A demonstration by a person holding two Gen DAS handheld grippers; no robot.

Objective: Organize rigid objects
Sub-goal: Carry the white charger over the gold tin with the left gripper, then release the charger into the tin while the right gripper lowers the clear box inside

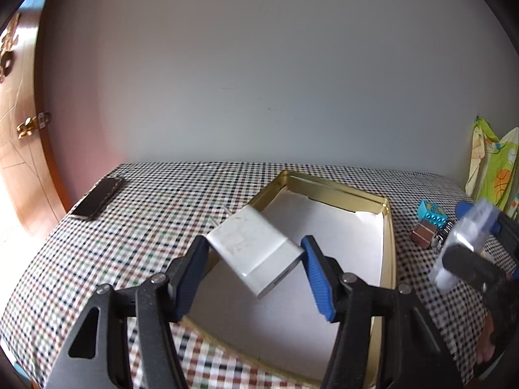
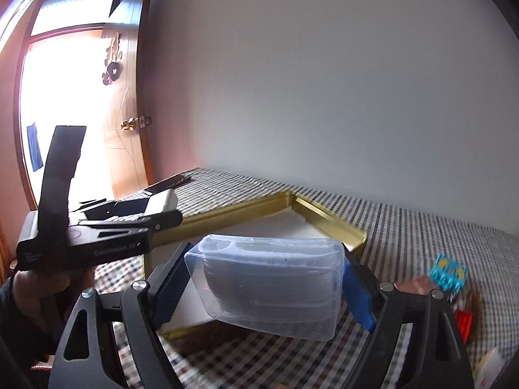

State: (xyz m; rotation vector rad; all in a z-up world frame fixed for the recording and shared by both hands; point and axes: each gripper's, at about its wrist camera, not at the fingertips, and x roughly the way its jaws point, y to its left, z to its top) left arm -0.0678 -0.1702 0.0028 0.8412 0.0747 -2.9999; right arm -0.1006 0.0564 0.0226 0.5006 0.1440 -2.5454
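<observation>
Left tongs (image 1: pixel 254 259) are gripping the white charger (image 1: pixel 256 253), pads pressing on its two opposite sides, block held clear of the surface. The charger's long axis is lying diagonal across the tongs: prong end pointing up and away to the far left, port end pointing down toward the near right. The prongs are showing just past the far-left corner, over the checked table (image 1: pixel 129 227). The gold tin (image 1: pixel 387 227) is sitting directly under and ahead of the left tongs, white liner bare, long axis running away from the tongs and slightly right. So the drop is basically straight down and a bit forward; the near rim is passing just beneath the finger bases. Right tongs (image 2: pixel 264 287) are clamping the clear plastic case (image 2: pixel 269 282), long axis lying crosswise between the pads, lid side facing the camera, something dark inside that I can't identify. From the right tongs the tin is lying ahead and to the left, its near corner partly hidden behind the case. Left tongs are nearer the tin interior; right tongs are sitting beside it, off its right edge. My read: the charger should be going in first, and rotating it to line up with the tin's long side would be saving room for the case. Risk: the prongs catching the far-left rim.
</observation>
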